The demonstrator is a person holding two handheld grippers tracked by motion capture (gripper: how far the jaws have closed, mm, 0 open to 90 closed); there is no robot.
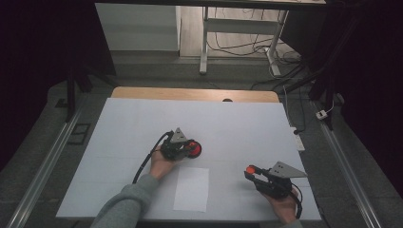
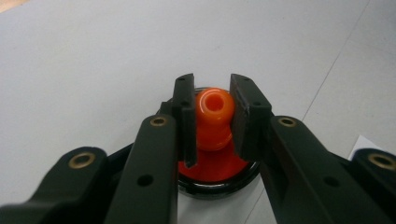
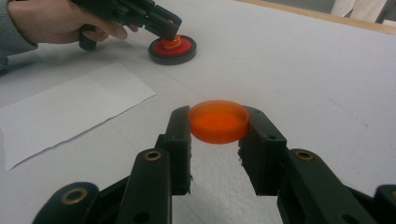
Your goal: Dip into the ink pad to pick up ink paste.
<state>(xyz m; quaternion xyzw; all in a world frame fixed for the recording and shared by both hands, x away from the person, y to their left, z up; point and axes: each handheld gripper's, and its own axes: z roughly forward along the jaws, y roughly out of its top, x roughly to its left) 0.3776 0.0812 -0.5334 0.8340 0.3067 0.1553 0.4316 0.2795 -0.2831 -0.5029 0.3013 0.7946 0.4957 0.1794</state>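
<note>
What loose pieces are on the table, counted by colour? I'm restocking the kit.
Orange: 2, the knobbed part clamped in the left claw and the shallow cap clamped in the right claw.
Black: 1, the round base ring.
White: 1, the paper sheet.
Total: 4

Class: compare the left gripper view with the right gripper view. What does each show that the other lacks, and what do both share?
Left gripper view alone: the hollow top of the orange plastic knob, clamped by the left gripper.

Right gripper view alone: a shallow orange plastic cap held by the right gripper, a white paper sheet, and a hand.

Both: the knob's round black-rimmed red base on the white table.
</note>
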